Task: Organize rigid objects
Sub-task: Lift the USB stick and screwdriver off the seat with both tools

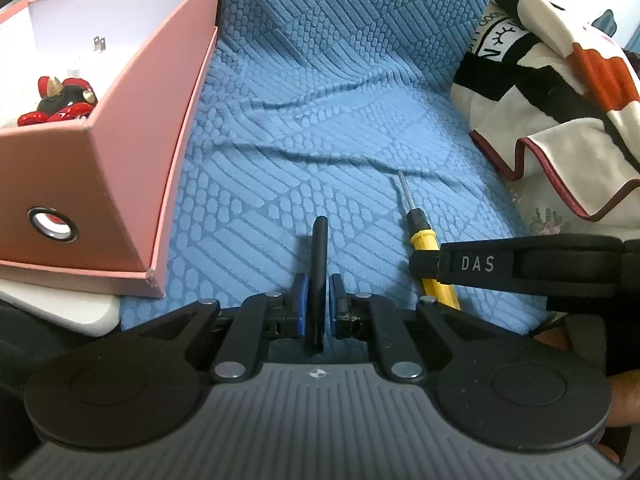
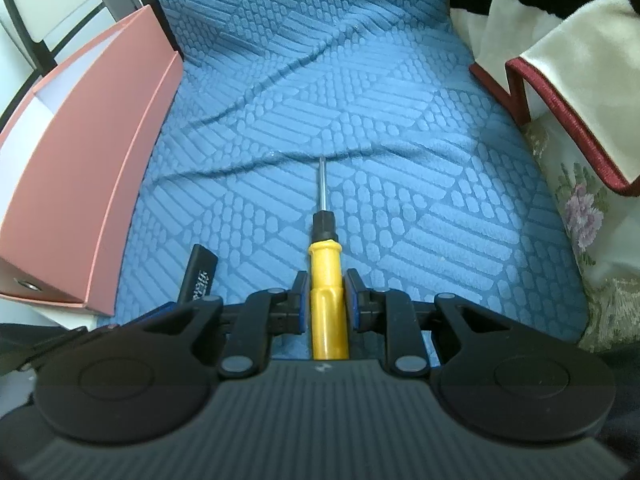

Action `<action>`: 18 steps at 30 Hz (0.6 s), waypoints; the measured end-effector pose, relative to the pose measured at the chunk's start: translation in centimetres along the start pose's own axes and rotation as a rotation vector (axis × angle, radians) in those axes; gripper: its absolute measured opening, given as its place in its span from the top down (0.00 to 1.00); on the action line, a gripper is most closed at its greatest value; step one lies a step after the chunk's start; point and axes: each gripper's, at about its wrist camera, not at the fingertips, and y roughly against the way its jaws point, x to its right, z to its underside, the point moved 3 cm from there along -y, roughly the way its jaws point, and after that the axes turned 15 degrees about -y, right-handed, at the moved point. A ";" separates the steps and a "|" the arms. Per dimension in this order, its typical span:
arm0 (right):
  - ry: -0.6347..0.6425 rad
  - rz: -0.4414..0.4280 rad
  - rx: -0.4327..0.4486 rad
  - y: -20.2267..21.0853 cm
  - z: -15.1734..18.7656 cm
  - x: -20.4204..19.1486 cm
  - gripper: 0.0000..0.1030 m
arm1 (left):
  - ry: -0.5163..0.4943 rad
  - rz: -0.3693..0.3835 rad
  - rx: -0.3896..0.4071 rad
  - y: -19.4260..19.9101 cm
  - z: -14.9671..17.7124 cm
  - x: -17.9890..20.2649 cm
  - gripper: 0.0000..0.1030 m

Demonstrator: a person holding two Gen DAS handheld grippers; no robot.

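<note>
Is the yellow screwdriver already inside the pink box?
No, the yellow screwdriver is clamped between the right gripper pads over the blue blanket, while the pink box stands off to the side.

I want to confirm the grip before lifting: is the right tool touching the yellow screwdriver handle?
Touching. The right wrist view shows the right tool with both blue pads pressed against the yellow screwdriver handle, no gap on either side.

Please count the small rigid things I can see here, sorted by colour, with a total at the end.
Yellow and black: 1, screwdriver, held by the right gripper
Black: 1, flat bar, held by the left gripper
Red and black: 1, figurine, in the pink box
White: 1, charger, in the box
Total: 4
</note>
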 end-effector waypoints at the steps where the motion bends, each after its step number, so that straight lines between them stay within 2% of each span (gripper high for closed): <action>1: 0.003 0.000 0.001 0.0 0.0 0.0 0.77 | -0.004 -0.004 0.001 -0.1 0.0 0.0 0.88; 9: 0.029 0.002 0.016 0.1 0.1 -0.3 0.78 | 0.064 0.023 0.009 -1.2 -0.3 -0.8 0.88; 13: 0.030 -0.016 0.036 0.0 0.1 -0.1 0.78 | 0.035 0.007 -0.007 -1.4 -0.6 -0.6 0.89; 18: 0.036 -0.035 0.062 0.0 0.2 0.1 0.79 | 0.051 0.010 0.003 -1.1 -0.8 -1.1 0.89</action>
